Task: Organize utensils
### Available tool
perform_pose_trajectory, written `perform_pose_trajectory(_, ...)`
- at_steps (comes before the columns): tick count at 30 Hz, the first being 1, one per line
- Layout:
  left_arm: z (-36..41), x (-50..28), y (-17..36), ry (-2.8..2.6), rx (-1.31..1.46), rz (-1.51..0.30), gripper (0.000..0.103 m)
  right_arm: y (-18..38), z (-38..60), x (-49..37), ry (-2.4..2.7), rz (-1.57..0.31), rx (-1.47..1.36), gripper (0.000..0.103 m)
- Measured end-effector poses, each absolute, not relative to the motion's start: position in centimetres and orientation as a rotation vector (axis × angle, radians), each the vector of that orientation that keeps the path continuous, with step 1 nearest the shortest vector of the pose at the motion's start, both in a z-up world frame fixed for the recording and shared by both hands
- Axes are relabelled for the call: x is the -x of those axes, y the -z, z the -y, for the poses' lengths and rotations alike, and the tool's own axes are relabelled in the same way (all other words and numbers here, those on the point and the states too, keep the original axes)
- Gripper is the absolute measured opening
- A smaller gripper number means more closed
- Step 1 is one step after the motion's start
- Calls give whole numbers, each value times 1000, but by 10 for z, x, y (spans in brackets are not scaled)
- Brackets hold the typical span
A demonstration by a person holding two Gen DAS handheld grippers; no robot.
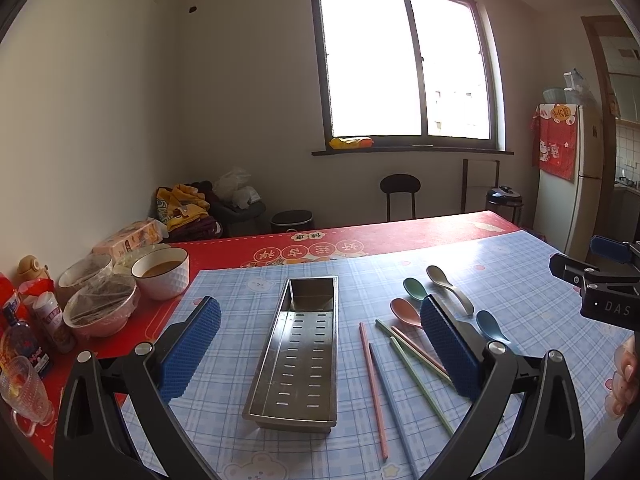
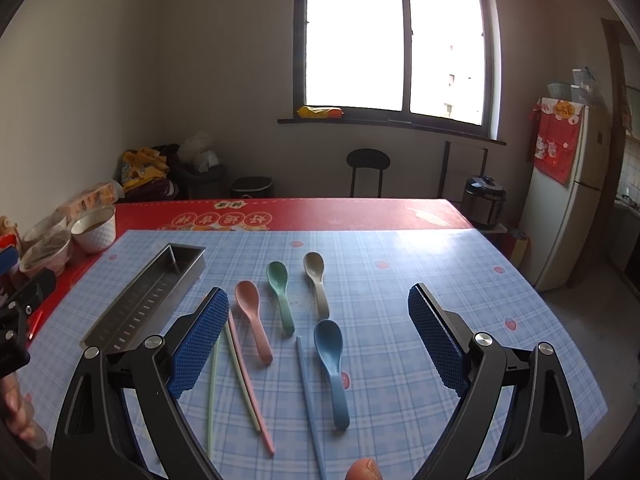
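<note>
A long, empty perforated steel tray (image 1: 304,344) lies lengthwise on the blue checked mat, and my left gripper (image 1: 319,304) hovers open over it. The tray (image 2: 148,300) also shows at the left of the right wrist view. To its right lie a pink spoon (image 2: 250,312), a green spoon (image 2: 280,284), a grey spoon (image 2: 316,276) and a blue spoon (image 2: 330,352). Nearer me are loose chopsticks: pale green (image 2: 212,392), pink (image 2: 248,380) and blue (image 2: 308,396). My right gripper (image 2: 318,294) hangs open above the spoons, holding nothing.
A white bowl of broth (image 1: 160,280), film-covered bowls (image 1: 100,308), a glass cup (image 1: 22,388) and bottles crowd the red cloth at the left. A tissue box (image 1: 128,240) sits behind them. A hand (image 1: 626,376) shows at the right edge. The mat's right edge (image 2: 560,320) drops to the floor.
</note>
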State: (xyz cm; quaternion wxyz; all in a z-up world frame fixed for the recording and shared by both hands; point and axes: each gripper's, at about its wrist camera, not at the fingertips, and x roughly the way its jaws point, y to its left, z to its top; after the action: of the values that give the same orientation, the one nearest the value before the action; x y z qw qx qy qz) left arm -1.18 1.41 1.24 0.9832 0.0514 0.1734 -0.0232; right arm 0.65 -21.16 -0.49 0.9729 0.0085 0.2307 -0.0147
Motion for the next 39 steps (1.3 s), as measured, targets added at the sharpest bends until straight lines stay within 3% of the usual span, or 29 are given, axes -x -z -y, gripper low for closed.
perform_pose_trajectory(39, -25, 13, -6, 57, -59, -360, 98, 10, 210, -7, 36, -481, -17, 88)
